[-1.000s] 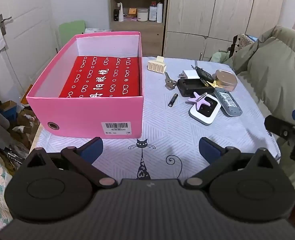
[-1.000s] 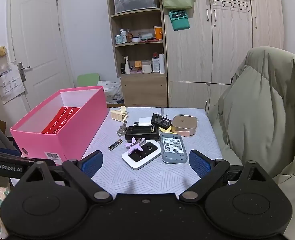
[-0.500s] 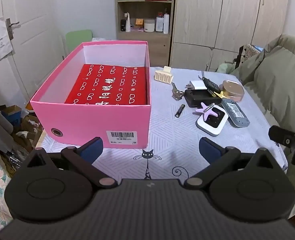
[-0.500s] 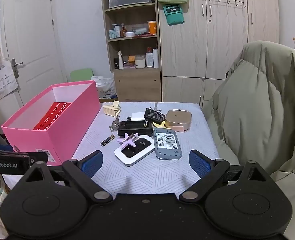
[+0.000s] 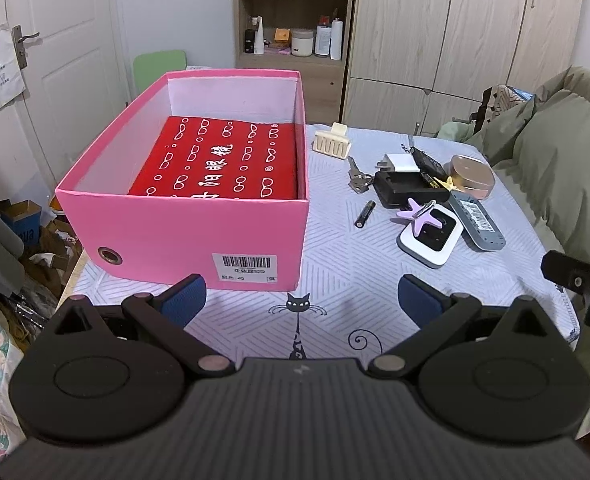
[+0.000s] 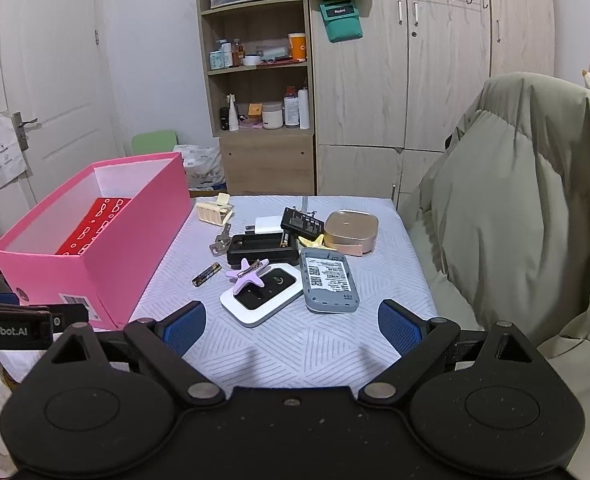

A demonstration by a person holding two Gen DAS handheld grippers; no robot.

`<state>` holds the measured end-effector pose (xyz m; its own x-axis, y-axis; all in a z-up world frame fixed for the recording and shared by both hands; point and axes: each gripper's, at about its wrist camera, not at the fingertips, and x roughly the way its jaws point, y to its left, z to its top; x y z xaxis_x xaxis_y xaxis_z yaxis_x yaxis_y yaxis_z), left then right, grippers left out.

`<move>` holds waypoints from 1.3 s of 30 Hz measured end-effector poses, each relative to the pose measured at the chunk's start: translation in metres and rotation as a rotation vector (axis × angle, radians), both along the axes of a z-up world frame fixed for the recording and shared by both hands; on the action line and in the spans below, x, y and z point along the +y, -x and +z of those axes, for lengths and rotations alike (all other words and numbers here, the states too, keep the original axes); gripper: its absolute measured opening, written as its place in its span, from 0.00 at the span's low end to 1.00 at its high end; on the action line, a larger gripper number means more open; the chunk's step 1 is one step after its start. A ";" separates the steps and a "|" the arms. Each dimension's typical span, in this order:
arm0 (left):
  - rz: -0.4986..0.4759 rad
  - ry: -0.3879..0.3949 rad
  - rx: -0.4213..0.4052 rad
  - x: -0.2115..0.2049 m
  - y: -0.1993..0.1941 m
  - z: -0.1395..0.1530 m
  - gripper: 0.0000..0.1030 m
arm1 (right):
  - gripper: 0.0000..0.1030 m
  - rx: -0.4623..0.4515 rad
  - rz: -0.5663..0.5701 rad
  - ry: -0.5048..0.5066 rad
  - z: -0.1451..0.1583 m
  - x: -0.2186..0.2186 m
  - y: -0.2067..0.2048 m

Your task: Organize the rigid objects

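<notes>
Pink box [image 5: 183, 236] sits left of the clutter (both tools [image 5: 301, 300] [image 6: 291, 326] spread apart, gripping nothing).

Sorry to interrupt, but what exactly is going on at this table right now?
A person is tidying small items with two tools. The left hand-held gripper and right hand-held gripper are both open, hovering over the table's near edge and holding nothing. The pink box holds only a red package. The battery, keys and white device lie loose on the cloth.
</notes>
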<state>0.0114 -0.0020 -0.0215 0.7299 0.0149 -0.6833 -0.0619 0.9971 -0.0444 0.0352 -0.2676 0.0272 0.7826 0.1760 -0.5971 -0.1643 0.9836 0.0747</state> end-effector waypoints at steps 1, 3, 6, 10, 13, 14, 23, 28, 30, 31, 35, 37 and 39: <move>0.000 0.002 0.001 0.001 0.000 0.000 1.00 | 0.92 0.001 -0.001 0.002 0.000 0.001 -0.001; 0.001 0.005 0.000 0.002 0.000 -0.001 1.00 | 0.92 0.004 -0.002 0.005 -0.001 0.002 -0.002; 0.000 0.005 0.000 0.002 -0.001 -0.001 1.00 | 0.92 0.007 -0.001 0.008 -0.002 0.003 -0.002; -0.003 0.004 -0.001 0.002 -0.001 -0.002 1.00 | 0.92 0.007 -0.002 0.010 -0.002 0.004 -0.002; -0.007 0.000 -0.006 0.001 -0.001 -0.004 1.00 | 0.92 0.006 -0.008 0.009 -0.002 0.003 -0.002; -0.006 -0.003 -0.009 0.000 0.000 -0.004 1.00 | 0.93 0.006 -0.010 0.009 -0.002 0.003 -0.002; -0.004 -0.006 -0.035 -0.002 0.004 -0.007 1.00 | 0.93 -0.023 -0.016 0.015 -0.002 0.000 0.001; -0.001 -0.014 -0.048 -0.002 0.005 -0.004 1.00 | 0.93 -0.037 -0.015 0.010 -0.001 0.000 0.003; -0.003 -0.013 -0.050 -0.002 0.005 -0.004 1.00 | 0.93 -0.044 -0.017 0.010 0.000 0.000 0.004; -0.005 -0.013 -0.049 -0.002 0.005 -0.003 1.00 | 0.93 -0.048 -0.017 0.009 0.000 0.000 0.004; -0.008 -0.006 -0.046 -0.001 0.005 -0.002 1.00 | 0.93 -0.056 -0.019 0.011 0.002 0.001 0.005; -0.010 -0.006 -0.044 -0.001 0.005 -0.003 1.00 | 0.93 -0.057 -0.021 0.011 0.003 0.001 0.004; -0.010 -0.004 -0.042 -0.001 0.004 -0.003 1.00 | 0.93 -0.056 -0.020 0.011 0.002 0.002 0.003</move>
<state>0.0078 -0.0028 -0.0245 0.7583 0.0105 -0.6518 -0.0502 0.9978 -0.0423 0.0321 -0.2659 0.0294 0.8182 0.1534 -0.5541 -0.1479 0.9875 0.0551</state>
